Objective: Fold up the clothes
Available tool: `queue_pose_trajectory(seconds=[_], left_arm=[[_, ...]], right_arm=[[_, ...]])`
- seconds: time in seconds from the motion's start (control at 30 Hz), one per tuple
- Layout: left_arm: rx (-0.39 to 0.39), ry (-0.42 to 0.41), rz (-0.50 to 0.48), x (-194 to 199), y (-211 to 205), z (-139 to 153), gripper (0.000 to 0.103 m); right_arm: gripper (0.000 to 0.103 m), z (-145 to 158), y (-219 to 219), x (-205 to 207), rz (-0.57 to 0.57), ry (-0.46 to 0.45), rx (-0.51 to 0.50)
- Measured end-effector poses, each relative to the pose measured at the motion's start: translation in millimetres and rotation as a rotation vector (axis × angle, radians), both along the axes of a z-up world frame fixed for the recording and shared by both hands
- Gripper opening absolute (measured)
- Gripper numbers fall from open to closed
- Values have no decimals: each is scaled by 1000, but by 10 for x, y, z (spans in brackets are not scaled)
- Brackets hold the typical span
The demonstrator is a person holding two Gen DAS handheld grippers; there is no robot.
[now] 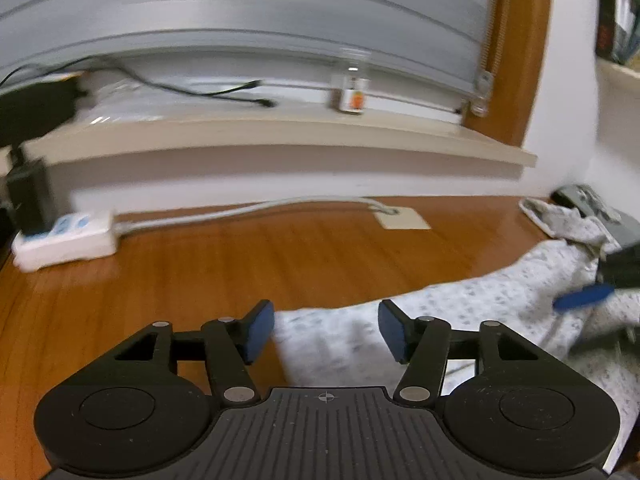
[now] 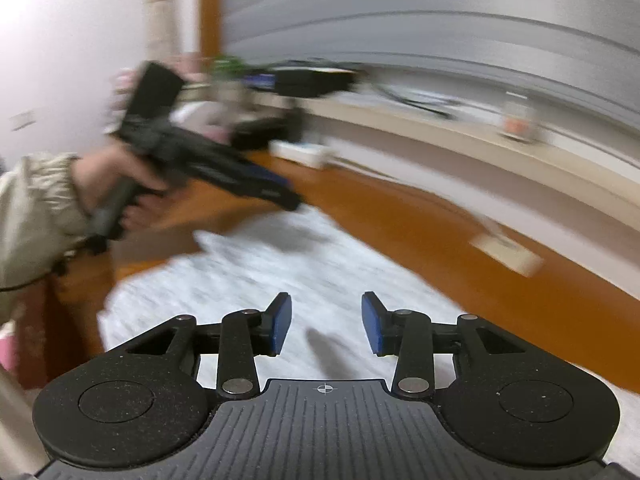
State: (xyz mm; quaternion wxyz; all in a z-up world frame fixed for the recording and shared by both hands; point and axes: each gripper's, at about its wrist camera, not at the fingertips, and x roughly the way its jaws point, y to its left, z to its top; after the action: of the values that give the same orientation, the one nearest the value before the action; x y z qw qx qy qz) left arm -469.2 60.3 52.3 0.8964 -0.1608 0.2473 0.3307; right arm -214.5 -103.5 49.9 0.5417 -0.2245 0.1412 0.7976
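Note:
A white garment with a small grey print (image 1: 500,300) lies spread flat on the wooden floor (image 1: 240,272). My left gripper (image 1: 326,320) hovers over the garment's left edge, open, with nothing between its blue pads. In the right wrist view the same garment (image 2: 280,272) stretches ahead, blurred. My right gripper (image 2: 326,316) hangs just above it, open and holding nothing. A hand in a beige sleeve holds the left gripper (image 2: 286,196) at the upper left, above the cloth's far edge. One of the right gripper's blue fingers (image 1: 584,296) shows at the right edge of the left wrist view.
A white power strip (image 1: 64,240) with a black plug lies at the far left, and its cable (image 1: 240,210) runs to a floor outlet plate (image 1: 402,220). A low ledge (image 1: 280,136) along the wall bears a small bottle (image 1: 352,96) and black cords. Crumpled grey cloth (image 1: 592,208) lies at the far right.

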Motion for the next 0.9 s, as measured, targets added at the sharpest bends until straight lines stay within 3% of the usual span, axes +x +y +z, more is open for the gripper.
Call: queue_pose_trajectory(seconds=[0.1,0.23,0.4,0.53,0.7,0.83,0.9], left_arm=[[-1,-5,-25,252,-81,59,78],[-51,-10,-77,674,-180,41,81],[-69,45,-129,1194,-343,-151,82],[30,123,-101,1445,-478,-335,82],[64,167,-35,1452,-406,-374,80],[83,181,-27,1492,-263,-370,80],[85,183,-17,1513,-133,-375,80]], right_arm=[[50,-4,-168,500,-137,-47,-3],[50,-13,-407,1060,-336,-68,8],[50,-191,-473,1481,-479,-86,-31],[50,-345,-393,1688,-501,-87,-69],[50,-441,-333,1729,-482,-88,-73],[50,-444,-195,1896,-479,7,-89],[50,-432,-74,1925,-481,-3,-87]])
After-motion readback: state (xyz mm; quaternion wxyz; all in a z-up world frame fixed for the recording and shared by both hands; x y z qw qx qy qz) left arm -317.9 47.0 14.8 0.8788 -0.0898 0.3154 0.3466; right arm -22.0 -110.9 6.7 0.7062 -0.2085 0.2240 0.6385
